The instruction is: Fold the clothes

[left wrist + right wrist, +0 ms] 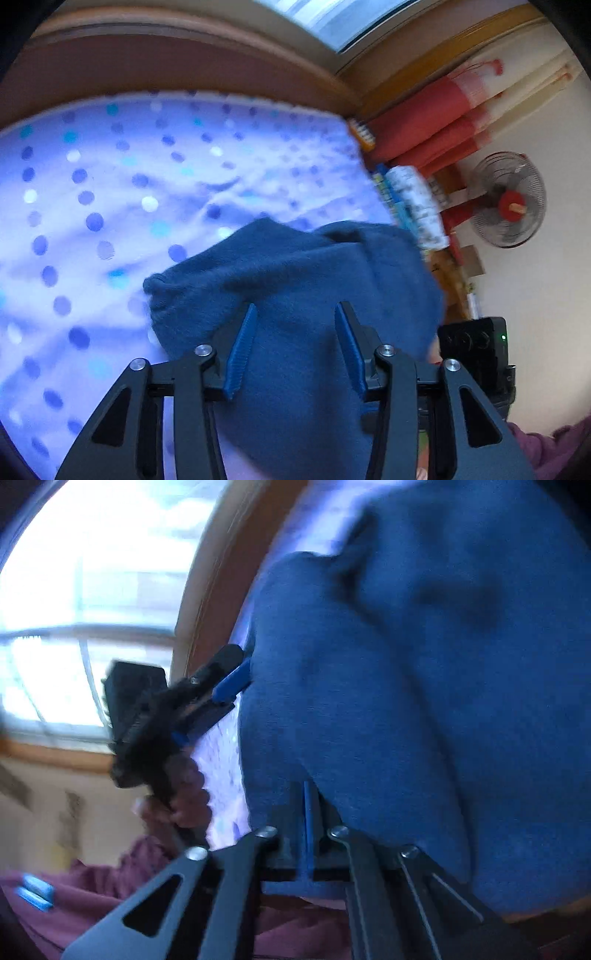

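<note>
A dark blue fleece garment lies bunched on a pale sheet with blue dots. In the left wrist view my left gripper stands open just above the fleece. Cloth fills the gap between its blue pads, and the pads do not press on it. The right wrist view shows the same garment close up and raised off the sheet. My right gripper is shut there, its tips buried in the garment's lower edge. My left gripper is at the garment's left edge, held by a hand.
A brown wooden headboard runs behind the bed. Right of the bed are red rolled cloths, stacked packets and a standing fan against a white wall. A bright window and a maroon sleeve fill the right wrist view's left side.
</note>
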The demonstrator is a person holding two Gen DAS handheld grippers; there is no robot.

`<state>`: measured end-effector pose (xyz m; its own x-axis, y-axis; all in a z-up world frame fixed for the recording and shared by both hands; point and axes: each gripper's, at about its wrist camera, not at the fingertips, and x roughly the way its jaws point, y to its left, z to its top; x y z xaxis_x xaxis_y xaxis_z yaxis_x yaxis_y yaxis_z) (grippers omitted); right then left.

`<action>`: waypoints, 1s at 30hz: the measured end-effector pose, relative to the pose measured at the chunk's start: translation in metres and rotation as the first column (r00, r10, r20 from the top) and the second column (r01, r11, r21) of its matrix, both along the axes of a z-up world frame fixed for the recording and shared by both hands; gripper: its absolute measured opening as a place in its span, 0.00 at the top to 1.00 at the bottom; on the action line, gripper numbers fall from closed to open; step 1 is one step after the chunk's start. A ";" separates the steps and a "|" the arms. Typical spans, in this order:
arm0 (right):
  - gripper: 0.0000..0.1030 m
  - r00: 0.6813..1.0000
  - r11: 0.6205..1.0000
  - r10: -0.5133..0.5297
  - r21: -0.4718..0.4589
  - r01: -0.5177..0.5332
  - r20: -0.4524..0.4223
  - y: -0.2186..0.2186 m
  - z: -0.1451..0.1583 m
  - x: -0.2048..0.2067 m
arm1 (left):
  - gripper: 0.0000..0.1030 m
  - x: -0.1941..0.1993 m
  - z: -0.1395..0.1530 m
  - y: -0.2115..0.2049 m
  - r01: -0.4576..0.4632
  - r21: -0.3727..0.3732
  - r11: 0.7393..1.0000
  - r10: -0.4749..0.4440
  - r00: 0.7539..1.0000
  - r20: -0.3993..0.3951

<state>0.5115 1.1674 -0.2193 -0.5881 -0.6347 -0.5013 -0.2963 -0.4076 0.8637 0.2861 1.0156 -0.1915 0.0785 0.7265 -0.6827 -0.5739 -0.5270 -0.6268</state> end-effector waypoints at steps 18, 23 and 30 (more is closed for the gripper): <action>0.28 1.000 0.885 -0.009 0.465 0.011 -0.005 -0.033 0.066 -0.005 | 0.43 0.011 0.016 0.003 -0.008 -0.172 0.985 -0.015 0.991 -0.134; 0.28 0.995 0.757 -0.050 0.653 -0.021 0.090 -0.069 0.109 -0.021 | 0.43 0.019 0.061 -0.063 -0.080 -0.133 0.988 0.063 0.989 -0.132; 0.24 0.981 -0.031 0.005 0.980 -0.195 0.195 -0.186 0.103 -0.080 | 0.43 0.004 0.075 -0.211 -0.289 -0.135 0.948 0.288 0.957 -0.026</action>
<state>0.4314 0.9818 -0.1165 -0.4584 0.5182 -0.7220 -0.2018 -0.8519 -0.4833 0.2896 0.8047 -0.1165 -0.1254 0.6180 -0.7761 -0.3884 -0.7504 -0.5348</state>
